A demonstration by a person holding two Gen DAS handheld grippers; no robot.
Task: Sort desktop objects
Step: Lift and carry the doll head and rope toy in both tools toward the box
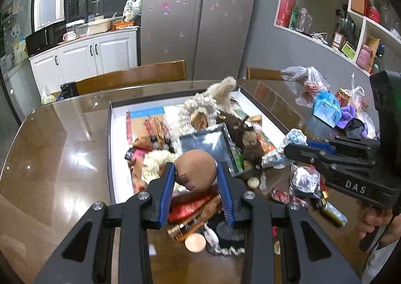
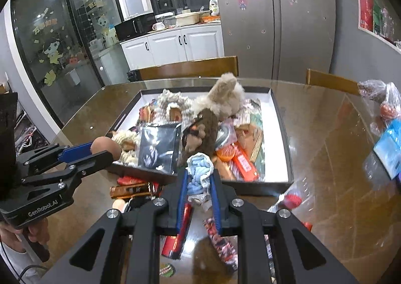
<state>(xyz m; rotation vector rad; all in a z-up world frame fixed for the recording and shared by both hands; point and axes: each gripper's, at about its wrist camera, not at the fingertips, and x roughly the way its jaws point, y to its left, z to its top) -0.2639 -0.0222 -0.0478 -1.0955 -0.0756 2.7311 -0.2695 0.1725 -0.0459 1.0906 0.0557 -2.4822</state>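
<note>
**A:** Status on both hands?

**B:** My left gripper point(image 1: 196, 176) is clamped on a brown ball-shaped toy point(image 1: 196, 170), blue pads pressed to both sides. It's held up over the near edge of the shallow box point(image 1: 111, 148) on the glass-topped table point(image 1: 50, 158). From the right wrist cam I see the same gripper point(image 2: 100, 152) w/ the brown toy point(image 2: 106, 148) at the box's near-left corner.

**A:** And the right?

**B:** Right gripper point(image 2: 199, 178) is closed on a light-blue knitted toy point(image 2: 200, 171), fingers squeezing it mid-body, top of it bulging out above the tips. Left cam shows that gripper point(image 1: 298, 148) side-on, w/ the knitted toy point(image 1: 283, 148) sticking out past the fingertips, just at the box's near-right edge.

**A:** What's in the box?

**B:** Pile of stuff: beige plush point(image 2: 225, 96) on top toward the far side, dark brown plush point(image 2: 203, 131) leaning against it, shiny dark pouch point(image 2: 159, 146) near the front, orange-red snack packs point(image 2: 240, 161) to the right.

**A:** Outside it?

**B:** Loose snack packets point(image 2: 173, 234) on the table btwn me and the box, right under the right gripper. Plastic bags point(image 1: 308, 83) w/ more items on the far right of the table, well apart from the box.
</note>
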